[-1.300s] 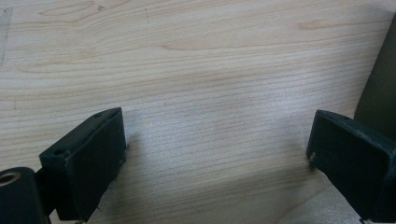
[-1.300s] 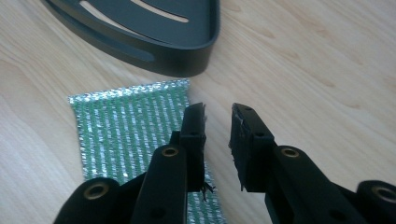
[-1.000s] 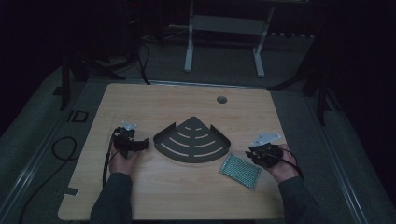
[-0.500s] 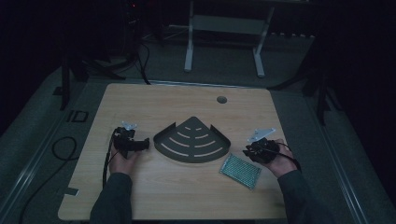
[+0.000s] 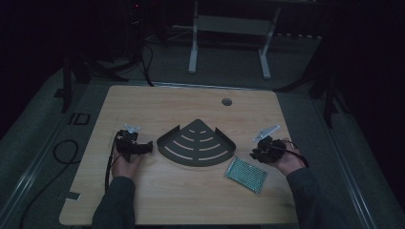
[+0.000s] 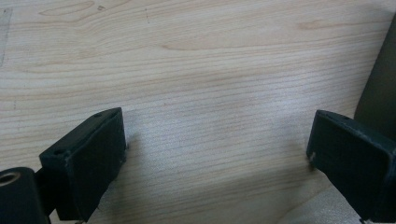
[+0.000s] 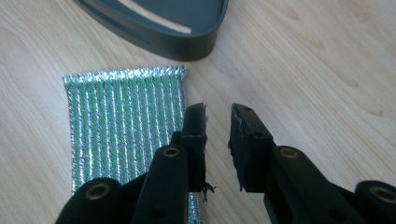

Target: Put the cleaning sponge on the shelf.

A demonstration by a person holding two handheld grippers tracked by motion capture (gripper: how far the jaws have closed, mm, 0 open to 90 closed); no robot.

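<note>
A green and silver mesh scouring pad [image 5: 245, 174] lies flat on the wooden table [image 5: 157, 102], front right of a dark fan-shaped corner shelf [image 5: 197, 143]. My right gripper [image 5: 260, 152] hovers just right of the pad. In the right gripper view its tips [image 7: 218, 112] stand a narrow gap apart over bare wood at the right edge of the pad [image 7: 121, 121], holding nothing, with the shelf [image 7: 154, 23] beyond. My left gripper [image 5: 145, 147] rests left of the shelf. It is wide open [image 6: 217, 135] over bare wood, with the shelf edge [image 6: 380, 88] at the right.
A round cable hole [image 5: 227, 101] sits near the table's far edge. A cable [image 5: 62, 152] loops on the floor at the left, and a white desk frame [image 5: 229, 38] stands behind the table.
My right gripper has shifted slightly up and left, toward the pad's near corner. The left gripper, the shelf and the pad have not moved.
</note>
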